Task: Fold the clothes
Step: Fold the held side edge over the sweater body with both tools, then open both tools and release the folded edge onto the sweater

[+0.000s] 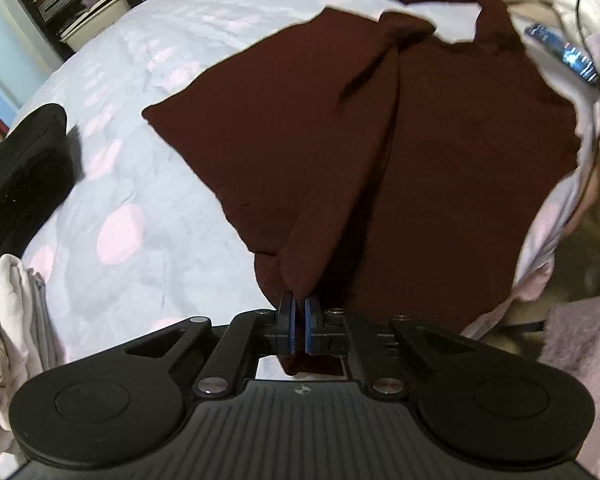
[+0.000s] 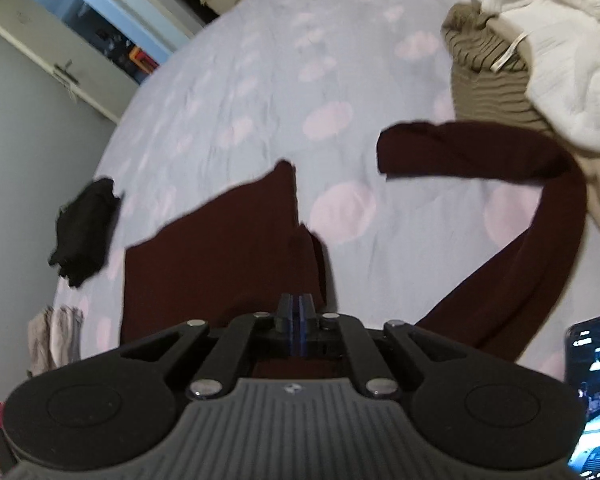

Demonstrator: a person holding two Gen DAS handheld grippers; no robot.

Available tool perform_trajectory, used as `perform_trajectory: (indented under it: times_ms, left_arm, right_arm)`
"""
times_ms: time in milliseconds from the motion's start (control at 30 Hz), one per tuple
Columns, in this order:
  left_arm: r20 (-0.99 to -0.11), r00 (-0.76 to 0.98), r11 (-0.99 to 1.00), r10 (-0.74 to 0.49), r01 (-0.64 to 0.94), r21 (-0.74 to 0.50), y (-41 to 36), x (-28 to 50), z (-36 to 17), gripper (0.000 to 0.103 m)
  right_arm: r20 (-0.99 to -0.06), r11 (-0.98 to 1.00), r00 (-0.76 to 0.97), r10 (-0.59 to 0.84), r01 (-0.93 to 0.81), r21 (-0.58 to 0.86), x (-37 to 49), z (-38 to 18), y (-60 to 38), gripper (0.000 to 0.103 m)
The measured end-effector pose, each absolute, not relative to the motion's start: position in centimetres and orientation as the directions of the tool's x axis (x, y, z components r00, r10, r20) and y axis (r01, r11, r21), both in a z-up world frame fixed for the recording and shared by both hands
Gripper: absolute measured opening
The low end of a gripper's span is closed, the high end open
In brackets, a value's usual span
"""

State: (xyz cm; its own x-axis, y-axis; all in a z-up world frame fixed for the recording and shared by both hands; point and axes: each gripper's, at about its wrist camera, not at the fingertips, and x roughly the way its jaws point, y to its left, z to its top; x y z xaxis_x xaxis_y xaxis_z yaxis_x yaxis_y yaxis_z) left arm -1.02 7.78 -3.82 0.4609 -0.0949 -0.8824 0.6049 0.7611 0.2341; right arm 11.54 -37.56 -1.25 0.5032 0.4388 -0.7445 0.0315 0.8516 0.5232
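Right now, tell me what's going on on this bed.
A person is folding a maroon sweater on the polka-dot bedsheet with two handheld grippers. The left gripper is shut on a pinched-up fold of the sweater. The right gripper is shut at another part of it, one sleeve trailing toward the pile of unfolded clothes. A black garment lies aside.

Home bedroom, spotted bedsheet (image 2: 260, 92), clothes pile (image 2: 540, 60), wardrobe door (image 2: 48, 52)

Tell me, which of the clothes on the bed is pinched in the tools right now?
The dark maroon garment, spread across the dotted sheet. The left tool grips a fold of it. The black bundle and the white and olive pile lie untouched.
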Motion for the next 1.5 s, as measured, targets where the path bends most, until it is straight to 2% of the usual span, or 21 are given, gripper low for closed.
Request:
perform_trajectory:
  times_ms: [33,67,100,200,400,433,467,500,567,700,800,933,1167,1333,1433,1500]
  left_arm:
    - [-0.885,0.458,0.762,-0.086,0.602,0.237,7.6,-0.9,-4.0,0.002]
    - [-0.886,0.456,0.763,-0.081,0.601,0.239,7.5,-0.7,-4.1,0.002]
    - [-0.887,0.455,0.763,-0.08,0.6,0.239,7.5,-0.7,-4.0,0.002]
    - [-0.886,0.458,0.765,-0.074,0.596,0.244,7.4,-0.7,-4.1,0.002]
    - [-0.889,0.453,0.782,-0.065,0.577,0.237,7.6,-0.6,-4.5,0.002]
    - [-0.889,0.453,0.784,-0.065,0.574,0.235,7.7,-0.5,-4.5,0.002]
    - [-0.889,0.453,0.786,-0.066,0.572,0.233,7.7,-0.5,-4.6,0.002]
    - [-0.889,0.454,0.788,-0.066,0.57,0.232,7.8,-0.4,-4.5,0.002]
    - [-0.888,0.456,0.79,-0.066,0.568,0.232,7.8,-0.3,-4.5,0.002]
    - [-0.878,0.474,0.803,-0.068,0.548,0.234,8.1,-0.5,-4.0,0.002]
    - [-0.871,0.487,0.821,-0.071,0.525,0.227,8.5,-0.7,-3.3,0.002]
    - [-0.876,0.478,0.811,-0.066,0.537,0.232,8.5,-1.1,-2.9,0.002]
    - [-0.917,0.398,0.713,-0.032,0.652,0.258,6.7,-1.9,-4.2,0.002]
    - [-0.941,0.334,0.658,-0.057,0.721,0.216,5.9,-2.3,-4.3,0.003]
    - [-0.95,0.3,0.623,-0.085,0.76,0.184,5.2,-2.6,-4.2,0.004]
    - [-0.952,0.289,0.607,-0.102,0.776,0.171,4.9,-3.0,-3.9,0.005]
  right_arm:
    - [-0.748,0.854,0.499,0.437,0.03,0.519,11.9,-1.6,-37.0,0.022]
    - [-0.748,0.856,0.501,0.436,0.028,0.517,12.2,-2.0,-36.7,0.04]
    - [-0.752,0.86,0.499,0.431,0.026,0.51,12.6,-2.4,-36.3,0.042]
    - [-0.781,0.878,0.475,0.406,0.036,0.478,14.0,-4.1,-35.3,0.04]
    - [-0.804,0.85,0.424,0.416,0.132,0.51,15.9,-7.8,-35.3,0.039]
    - [-0.801,0.845,0.428,0.418,0.141,0.516,16.1,-8.1,-35.3,0.035]
    - [-0.797,0.838,0.43,0.424,0.148,0.525,16.3,-8.3,-35.3,0.015]
    - [-0.793,0.831,0.431,0.431,0.154,0.535,16.4,-8.3,-35.3,0.007]
    - [-0.773,0.817,0.449,0.448,0.146,0.558,16.2,-7.7,-35.5,0.004]
    - [-0.728,0.802,0.496,0.474,0.098,0.589,14.8,-4.1,-36.0,0.003]
    - [-0.728,0.821,0.505,0.463,0.064,0.567,12.8,-1.2,-37.3,0.003]
    - [-0.76,0.852,0.49,0.426,0.064,0.519,10.1,0.1,-39.4,0.003]
    - [-0.866,0.924,0.367,0.339,0.041,0.38,6.4,-2.3,-39.9,0.003]
    - [-0.941,0.977,0.268,0.207,-0.095,0.188,3.7,-4.6,-38.0,0.004]
    - [-0.963,0.977,0.266,0.049,-0.213,-0.009,2.0,-6.0,-35.8,0.01]
    - [-0.954,0.951,0.3,-0.015,-0.29,-0.106,1.0,-6.3,-34.2,0.021]
